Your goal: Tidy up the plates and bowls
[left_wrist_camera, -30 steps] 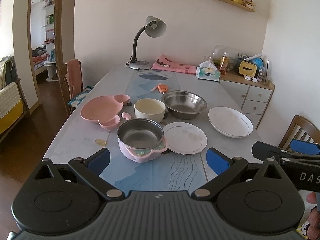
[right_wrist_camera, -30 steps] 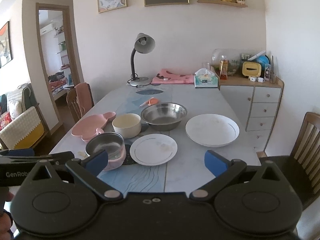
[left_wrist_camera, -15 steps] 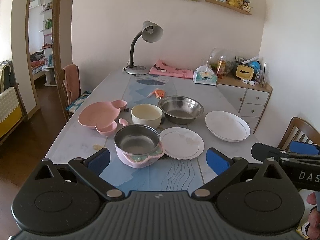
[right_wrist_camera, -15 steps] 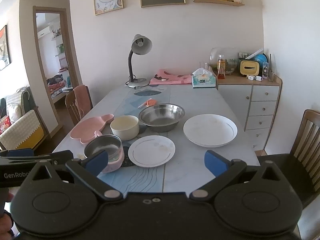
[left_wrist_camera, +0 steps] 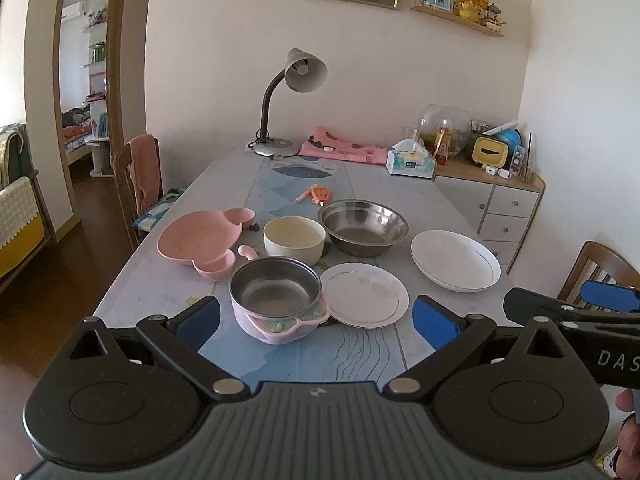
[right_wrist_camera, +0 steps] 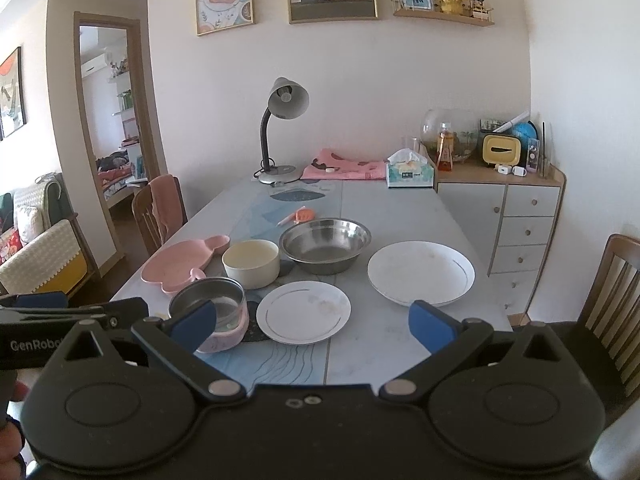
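Table [left_wrist_camera: 168, 280]: long, pale marbled top with a blue patterned runner down the middle; its far end meets the wall
Left gripper [left_wrist_camera: 316, 316]: jaws spread wide, nothing between them; held above the near edge of the table
Right gripper [right_wrist_camera: 312, 322]: jaws likewise wide apart and empty; held over the near edge, beside the left one
Pink-cased steel bowl [left_wrist_camera: 276, 296]: nearest, on the runner; just beside the small white plate [left_wrist_camera: 364, 294]
Cream bowl [left_wrist_camera: 294, 238]: behind the pink-cased one; close beside the steel basin [left_wrist_camera: 362, 226]
Large white plate [right_wrist_camera: 420, 274]: alone on the right side of the table
Pink divided plate [left_wrist_camera: 200, 240]: on the left side; a small pink spoon [left_wrist_camera: 248, 252] lies near it
Far end: grey desk lamp [left_wrist_camera: 296, 92], folded pink cloth [left_wrist_camera: 340, 152], tissue box [left_wrist_camera: 412, 164]
Room: cream walls with framed pictures; white drawer cabinet [right_wrist_camera: 524, 224] on the right; wooden chair [right_wrist_camera: 156, 208] draped with a cloth on the left; open doorway beyond it
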The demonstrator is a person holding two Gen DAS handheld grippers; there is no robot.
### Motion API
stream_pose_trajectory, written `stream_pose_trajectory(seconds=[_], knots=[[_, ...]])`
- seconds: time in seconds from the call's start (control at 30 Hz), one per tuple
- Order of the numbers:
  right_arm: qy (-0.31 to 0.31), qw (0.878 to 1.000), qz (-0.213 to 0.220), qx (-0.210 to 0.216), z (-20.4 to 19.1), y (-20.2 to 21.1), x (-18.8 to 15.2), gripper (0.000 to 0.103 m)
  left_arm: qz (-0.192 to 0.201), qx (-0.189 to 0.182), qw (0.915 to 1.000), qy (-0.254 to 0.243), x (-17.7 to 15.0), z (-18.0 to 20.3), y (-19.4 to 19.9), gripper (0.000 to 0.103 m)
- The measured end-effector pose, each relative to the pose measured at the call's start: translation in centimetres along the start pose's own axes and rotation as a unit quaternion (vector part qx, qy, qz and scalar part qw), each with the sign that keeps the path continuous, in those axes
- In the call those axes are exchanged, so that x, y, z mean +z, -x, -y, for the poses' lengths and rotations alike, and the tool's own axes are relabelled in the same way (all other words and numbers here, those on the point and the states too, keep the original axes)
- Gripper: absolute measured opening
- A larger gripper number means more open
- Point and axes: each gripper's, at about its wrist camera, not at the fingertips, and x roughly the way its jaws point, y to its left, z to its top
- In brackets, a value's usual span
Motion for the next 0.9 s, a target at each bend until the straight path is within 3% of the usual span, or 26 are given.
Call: stream_pose_trajectory(seconds=[0.47,0.77,0.9], knots=[[0.011,1.000,-0.002,0.005,1.6,-1.4,0.7,0.103,0.000,0.003,0.9999,-0.015,1.0,1.8,-1.9,0.103],[0.021,0.999,-0.033,0.015,6.4,-4.8,1.6,0.101,-0.016,-0.020,0.9995,-0.019,2.4,5.9,-6.7,0.103],[0.015,0.998,-0.059,0.023,9.6,-7.3,2.5,0.098,-0.044,-0.024,0.9987,-0.014,3.0,8.3,-10.3,0.103]])
